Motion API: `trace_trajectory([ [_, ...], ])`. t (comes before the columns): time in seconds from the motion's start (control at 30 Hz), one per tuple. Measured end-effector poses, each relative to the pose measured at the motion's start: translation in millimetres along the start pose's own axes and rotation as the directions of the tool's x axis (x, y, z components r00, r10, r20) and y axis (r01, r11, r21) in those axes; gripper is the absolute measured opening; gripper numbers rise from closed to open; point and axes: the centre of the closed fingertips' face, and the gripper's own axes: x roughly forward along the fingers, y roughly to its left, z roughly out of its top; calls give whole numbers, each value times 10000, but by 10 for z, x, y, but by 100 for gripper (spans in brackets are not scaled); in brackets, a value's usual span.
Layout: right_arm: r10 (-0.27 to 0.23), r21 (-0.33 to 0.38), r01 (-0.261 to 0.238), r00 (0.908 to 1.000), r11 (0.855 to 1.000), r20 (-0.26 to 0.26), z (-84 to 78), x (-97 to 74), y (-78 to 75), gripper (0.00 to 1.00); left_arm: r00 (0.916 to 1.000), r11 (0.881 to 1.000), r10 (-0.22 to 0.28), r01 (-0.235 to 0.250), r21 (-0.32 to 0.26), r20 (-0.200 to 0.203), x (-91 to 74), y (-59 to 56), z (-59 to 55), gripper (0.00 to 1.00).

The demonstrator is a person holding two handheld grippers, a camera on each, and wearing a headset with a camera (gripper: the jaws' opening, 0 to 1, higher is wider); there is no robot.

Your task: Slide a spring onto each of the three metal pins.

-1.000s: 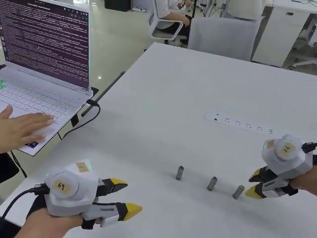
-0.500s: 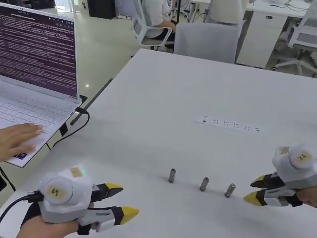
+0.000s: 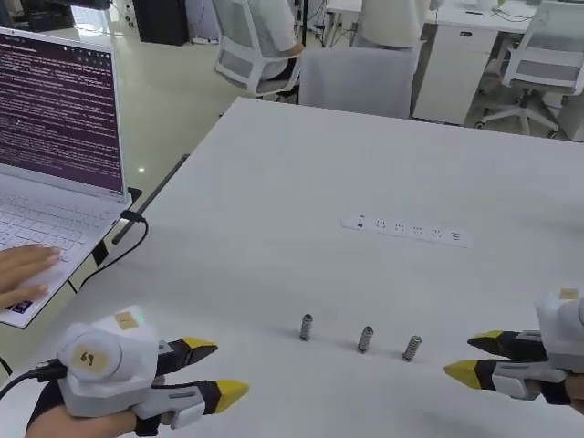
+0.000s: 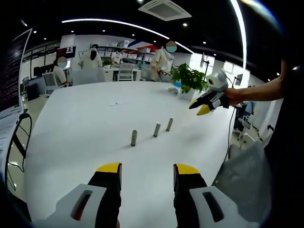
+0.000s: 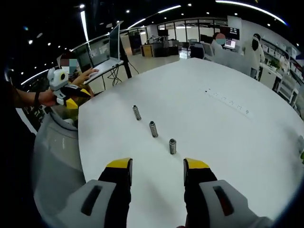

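Springs (image 3: 366, 338) stand upright in a row of three on the table (image 3: 301, 182), apparently seated on their pins already, between the left gripper (image 3: 219, 368) and right gripper (image 3: 467, 356), both agape and empty, so the job looks done and next calls only for a check.

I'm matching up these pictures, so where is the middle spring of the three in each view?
Head view: middle spring, low, slightly right of centre.
Left gripper view: near centre, above the jaws.
Right gripper view: centre, above the jaws.
Shared landmark: the white power strip on the table beyond the row.
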Motion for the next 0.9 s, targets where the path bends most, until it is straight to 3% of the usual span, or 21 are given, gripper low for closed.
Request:
trace_trajectory([
  [0.37,-440,910,382,9971,9951,619,-178,-183,186,49,10000,9999,33,-32,-117,79,-13,-23,-5,43],
  [0.6,-894,1657,694,9891,9837,1171,-243,-314,264,53,9997,9994,248,-246,-226,82,-77,-3,-30,45],
  [0.9,-1030,2083,754,9868,9752,1248,-385,-362,398,57,9992,9987,397,-395,-332,53,-111,15,-63,49],
])
